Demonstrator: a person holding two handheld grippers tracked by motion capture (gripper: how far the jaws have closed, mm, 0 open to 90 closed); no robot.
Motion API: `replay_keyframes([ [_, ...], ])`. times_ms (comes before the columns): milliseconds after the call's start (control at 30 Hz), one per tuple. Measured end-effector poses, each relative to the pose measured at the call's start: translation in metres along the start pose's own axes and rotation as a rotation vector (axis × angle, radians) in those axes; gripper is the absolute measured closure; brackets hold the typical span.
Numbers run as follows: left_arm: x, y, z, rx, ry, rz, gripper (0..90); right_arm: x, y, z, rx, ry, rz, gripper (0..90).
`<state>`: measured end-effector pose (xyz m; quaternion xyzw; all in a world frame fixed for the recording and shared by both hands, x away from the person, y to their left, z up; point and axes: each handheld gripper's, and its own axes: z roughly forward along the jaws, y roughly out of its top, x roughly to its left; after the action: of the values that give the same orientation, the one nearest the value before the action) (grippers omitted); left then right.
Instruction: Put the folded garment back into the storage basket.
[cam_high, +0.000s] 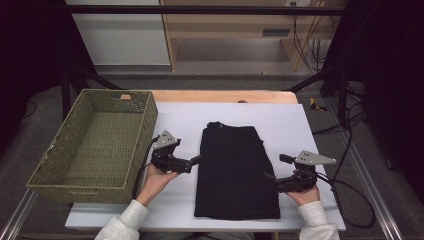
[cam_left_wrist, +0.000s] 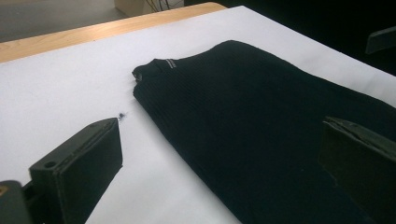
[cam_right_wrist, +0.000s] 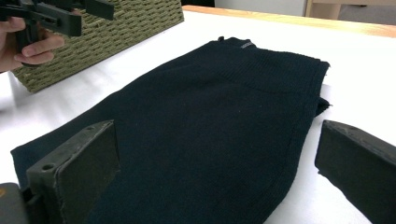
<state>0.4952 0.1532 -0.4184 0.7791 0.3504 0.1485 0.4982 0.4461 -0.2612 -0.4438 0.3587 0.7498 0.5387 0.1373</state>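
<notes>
A black knit garment (cam_high: 232, 172) lies folded in a long rectangle on the white table cover (cam_high: 180, 117), collar end at the far side. My left gripper (cam_high: 196, 160) is at the garment's left edge, jaws wide open, nothing between them. In the left gripper view the garment (cam_left_wrist: 261, 126) runs between the two pads (cam_left_wrist: 88, 158), one over the white cover, the other over the fabric. My right gripper (cam_high: 270, 176) is at the garment's right edge, also open and empty. In the right gripper view the garment (cam_right_wrist: 210, 121) spreads out ahead of the pads (cam_right_wrist: 79, 163).
A green woven basket (cam_high: 75, 190) stands at the table's left, close to the left hand, and appears again in the right gripper view (cam_right_wrist: 116, 32). Bare wood table edge (cam_high: 225, 96) runs along the far side. Cables (cam_high: 350, 190) trail off to the right.
</notes>
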Motion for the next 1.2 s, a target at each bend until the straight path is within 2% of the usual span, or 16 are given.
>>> replay_keyframes([
  [500,0.009,0.006,0.027,0.031,0.034,-0.023,0.0,0.000,-0.001,0.002,0.009,-0.005,-0.001,0.3],
  [667,0.013,0.013,0.036,0.035,0.055,-0.026,0.0,-0.001,-0.001,0.002,0.004,-0.008,-0.003,0.3],
  [1200,0.019,0.026,0.061,0.059,0.081,-0.037,0.1,-0.001,-0.001,0.002,0.005,-0.010,-0.002,0.2],
])
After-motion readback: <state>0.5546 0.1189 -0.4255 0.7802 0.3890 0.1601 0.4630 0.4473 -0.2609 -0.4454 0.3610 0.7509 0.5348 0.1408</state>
